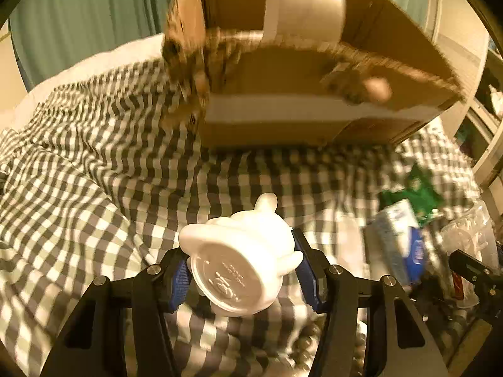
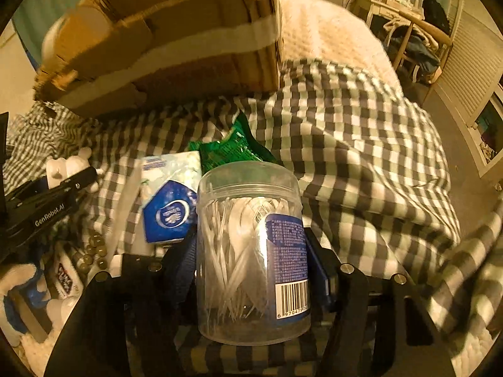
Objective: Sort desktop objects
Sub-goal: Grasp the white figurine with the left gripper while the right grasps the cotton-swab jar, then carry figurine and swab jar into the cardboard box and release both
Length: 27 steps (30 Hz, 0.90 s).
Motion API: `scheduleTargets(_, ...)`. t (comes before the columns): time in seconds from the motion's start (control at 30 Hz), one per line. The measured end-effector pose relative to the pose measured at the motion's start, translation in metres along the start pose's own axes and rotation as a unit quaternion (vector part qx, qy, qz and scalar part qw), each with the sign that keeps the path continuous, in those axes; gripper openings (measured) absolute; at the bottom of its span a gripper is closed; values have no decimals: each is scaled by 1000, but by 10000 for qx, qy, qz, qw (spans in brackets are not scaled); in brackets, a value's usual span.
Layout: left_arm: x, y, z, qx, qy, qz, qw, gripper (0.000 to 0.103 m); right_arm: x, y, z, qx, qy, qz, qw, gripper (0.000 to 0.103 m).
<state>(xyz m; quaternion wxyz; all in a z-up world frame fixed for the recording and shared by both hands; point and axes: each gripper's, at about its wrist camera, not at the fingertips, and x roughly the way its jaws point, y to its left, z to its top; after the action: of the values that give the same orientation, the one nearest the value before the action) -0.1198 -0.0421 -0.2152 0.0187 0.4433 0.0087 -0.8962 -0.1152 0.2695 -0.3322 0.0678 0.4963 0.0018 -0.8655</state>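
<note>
Under both of my tools I see a bed covered by a rumpled grey-and-white checked cloth (image 1: 103, 163). At its far side sits an open brown cardboard box with a band of pale tape (image 1: 314, 72), its torn flaps blurred; something white and rounded shows inside it, which I cannot identify.

My right tool (image 2: 251, 270) is clenched on a clear plastic cylindrical jar of white floss picks with a blue barcode label (image 2: 251, 251). The jar stands upright between the fingers, with the blue pads (image 2: 180, 270) pressed on its sides, and it fills the middle of the right wrist view.

Just beyond the jar lies a soft blue-and-white tissue pack (image 2: 171, 198), and behind that a crumpled green foil packet (image 2: 229, 150). Both rest on the checked cloth, near the front of the box.

My left tool (image 1: 242, 270) is grasping a small white ceramic figurine with rounded ears (image 1: 239, 254). The figurine lies tipped on its side between the fingers, its round stamped base turned towards the camera, one blue pad against each flank. It sits above the cloth, well short of the box.

At the lower left of the right wrist view lie more small items, too blurred to name.
</note>
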Motion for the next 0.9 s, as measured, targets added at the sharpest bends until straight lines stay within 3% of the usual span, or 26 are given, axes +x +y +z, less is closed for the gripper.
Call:
scheduleTargets(0.07,-14,0,-1,18,-94,-73,9999,58,-13,-10,1,-61,-196,17,9998,62)
scheduleTargets(0.53,-106,-4,-5,197,-969,-327,9946,58,-84,23,-10,-71,-1476,207,9888,61)
scheduleTargets(0.9,-173,11,31,-11,-1727,-487,9838,58,-149,34,3,-16,-2087,487,9768,61)
